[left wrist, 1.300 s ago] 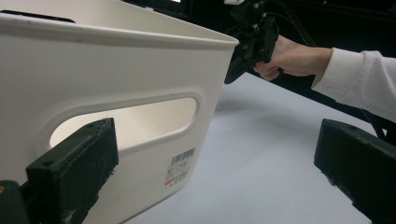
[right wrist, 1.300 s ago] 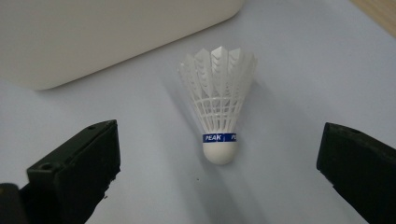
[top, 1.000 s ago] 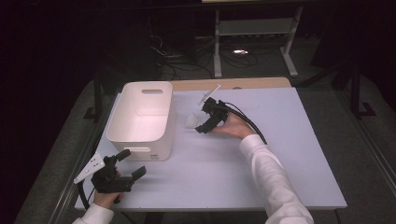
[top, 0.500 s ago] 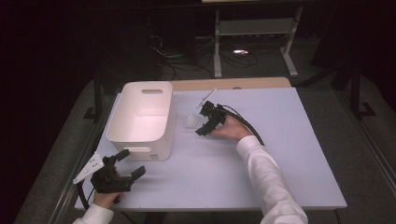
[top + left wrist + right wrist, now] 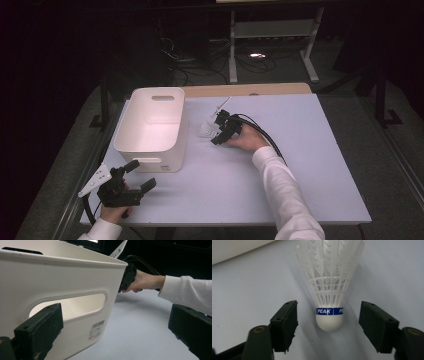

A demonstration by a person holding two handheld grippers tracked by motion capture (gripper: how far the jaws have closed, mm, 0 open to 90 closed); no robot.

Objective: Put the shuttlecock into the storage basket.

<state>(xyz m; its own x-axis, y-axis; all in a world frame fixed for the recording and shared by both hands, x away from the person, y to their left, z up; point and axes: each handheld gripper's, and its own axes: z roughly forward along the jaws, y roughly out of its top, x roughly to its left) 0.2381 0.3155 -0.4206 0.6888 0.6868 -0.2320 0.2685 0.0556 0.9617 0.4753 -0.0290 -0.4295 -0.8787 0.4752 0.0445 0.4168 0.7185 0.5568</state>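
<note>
The right hand-held gripper (image 5: 328, 327) has just been closing its blocky black jaws, which flank the shuttlecock (image 5: 329, 290) without touching its rounded white cork. The feathered shuttlecock lies on the smooth pale bench (image 5: 300, 150), at three o'clock from the rounded white plastic bin (image 5: 150, 125). The left hand-held gripper (image 5: 135, 177) gapes empty.

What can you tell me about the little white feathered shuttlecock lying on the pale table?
The white plastic shuttlecock has a rounded white nose, a blue band reading PEAK, and a ribbed, lattice-like skirt. It lies on the pale blue-grey table beside the white plastic bin, apart from it. Its nose sits between the black jaws of the right gripper, which have just been closing; gaps show on both sides, so nothing presses it yet.
</note>
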